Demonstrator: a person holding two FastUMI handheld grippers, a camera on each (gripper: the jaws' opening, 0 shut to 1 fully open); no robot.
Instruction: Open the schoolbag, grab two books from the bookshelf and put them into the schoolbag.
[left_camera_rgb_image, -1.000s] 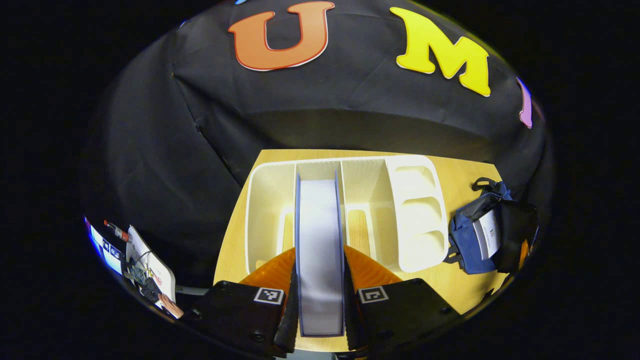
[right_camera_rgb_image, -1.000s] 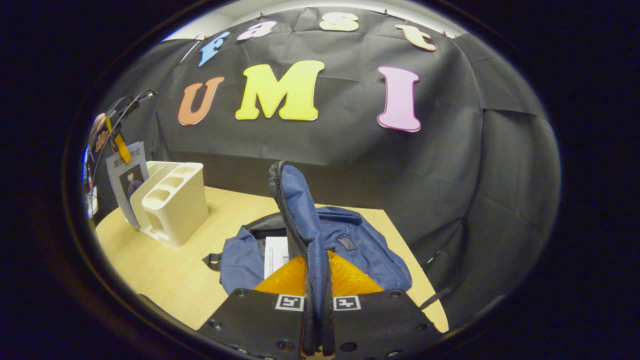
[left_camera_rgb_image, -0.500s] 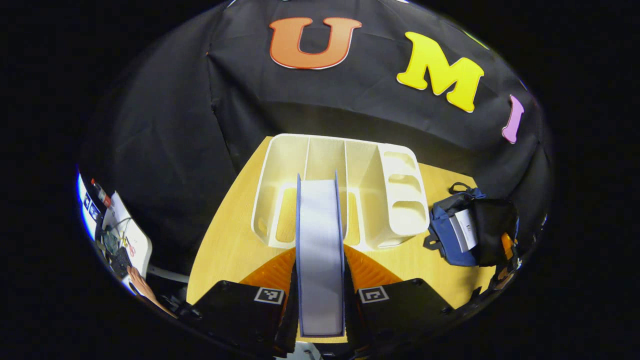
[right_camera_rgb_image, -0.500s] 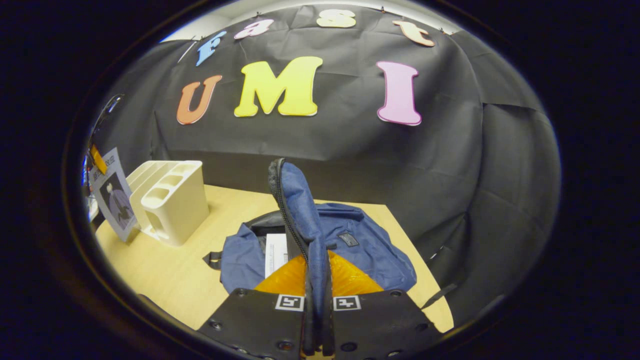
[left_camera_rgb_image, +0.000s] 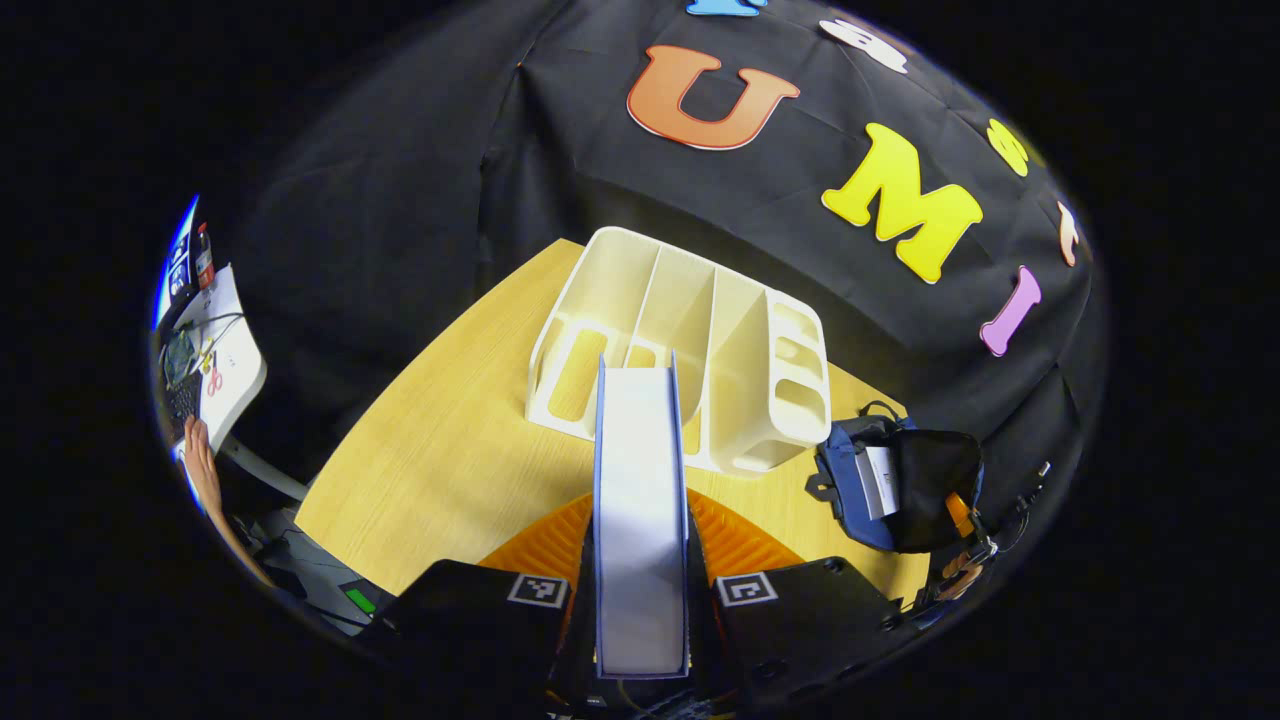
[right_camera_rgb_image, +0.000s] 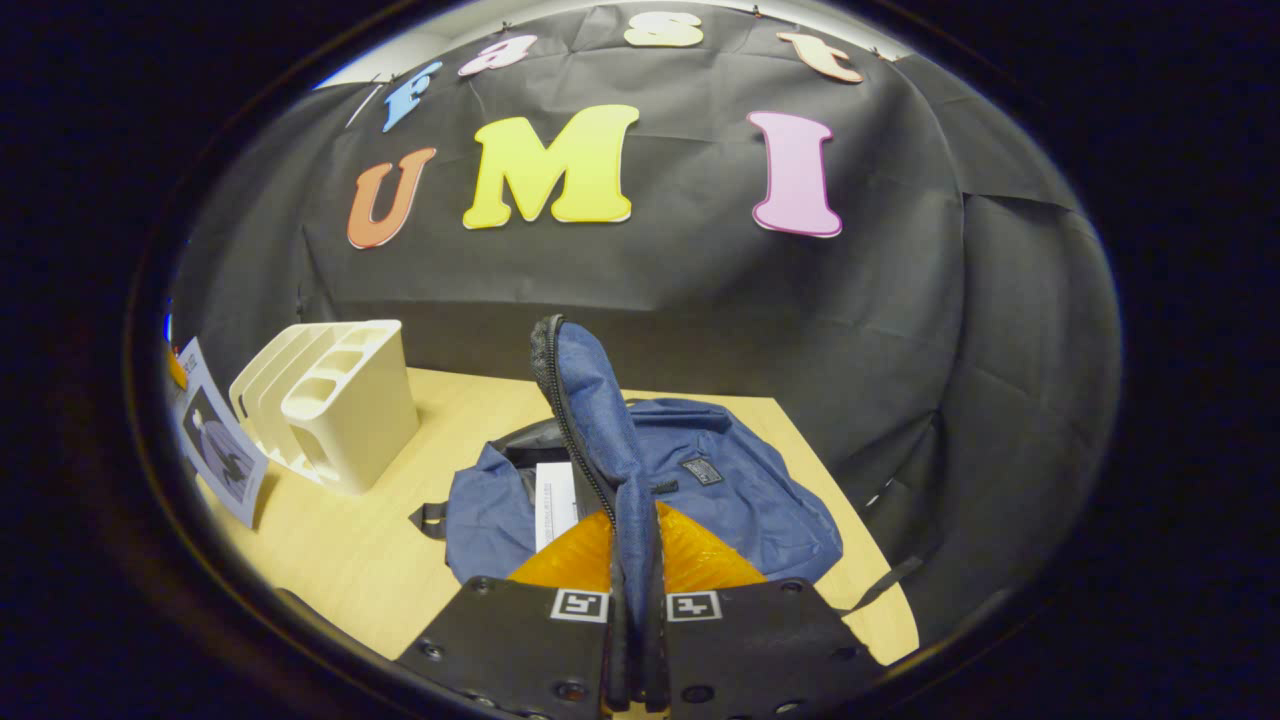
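Left fingers (left_camera_rgb_image: 640, 600): clamped on book (left_camera_rgb_image: 640, 500), edge-up, long axis running toward 12 o'clock. Schoolbag (left_camera_rgb_image: 895, 485): on table (left_camera_rgb_image: 440, 470) at my 3 o'clock. Right fingers (right_camera_rgb_image: 632, 640): pinching its flap (right_camera_rgb_image: 600, 420) up, mouth open. One book (right_camera_rgb_image: 553, 505) inside.

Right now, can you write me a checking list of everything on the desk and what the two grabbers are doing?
Surface: wooden table, bare around the things.
Job's things: cream bookshelf, slots look empty; blue schoolbag open, one book inside.
Clutter: nothing seen.
Grippers: left gripper shut on second book; right gripper shut on schoolbag flap, holding it up.
Cables: nothing seen.
Surroundings: black cloth wall; side desk with a hand.
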